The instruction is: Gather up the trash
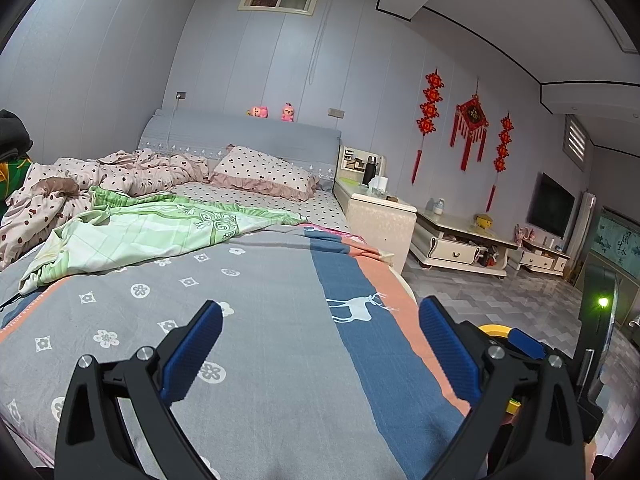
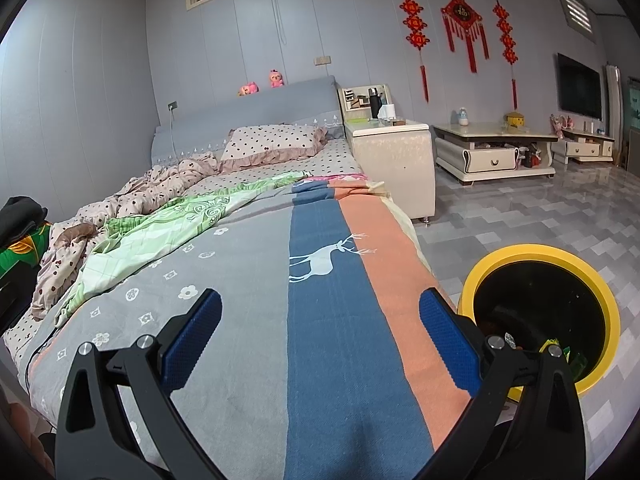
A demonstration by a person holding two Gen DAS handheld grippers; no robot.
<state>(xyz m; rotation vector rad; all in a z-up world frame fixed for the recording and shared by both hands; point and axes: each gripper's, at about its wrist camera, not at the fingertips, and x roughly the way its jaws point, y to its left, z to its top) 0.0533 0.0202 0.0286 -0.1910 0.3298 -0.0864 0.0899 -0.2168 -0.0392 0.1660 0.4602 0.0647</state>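
Note:
Both views look along a bed covered by a grey, blue and orange blanket (image 1: 280, 280) with a white deer print. My left gripper (image 1: 320, 308) hovers open over the blanket with nothing between its blue pads. My right gripper (image 2: 320, 298) is also open and empty, over the blanket's blue stripe near the bed's right edge. A yellow-rimmed trash bin (image 2: 540, 252) with a black inside stands on the floor right of the bed, beside my right finger. Green wrappers (image 2: 568, 356) lie inside it. In the left wrist view only a sliver of the bin's rim (image 1: 494, 329) shows. No loose trash shows on the blanket.
A green sheet (image 1: 152, 228) and a crumpled spotted quilt (image 1: 120, 172) lie on the far left of the bed, with a pillow (image 1: 264, 172) at the headboard. A cream nightstand (image 2: 396, 156) and a low cabinet (image 2: 492, 148) stand right of the bed on a tiled floor (image 2: 540, 208).

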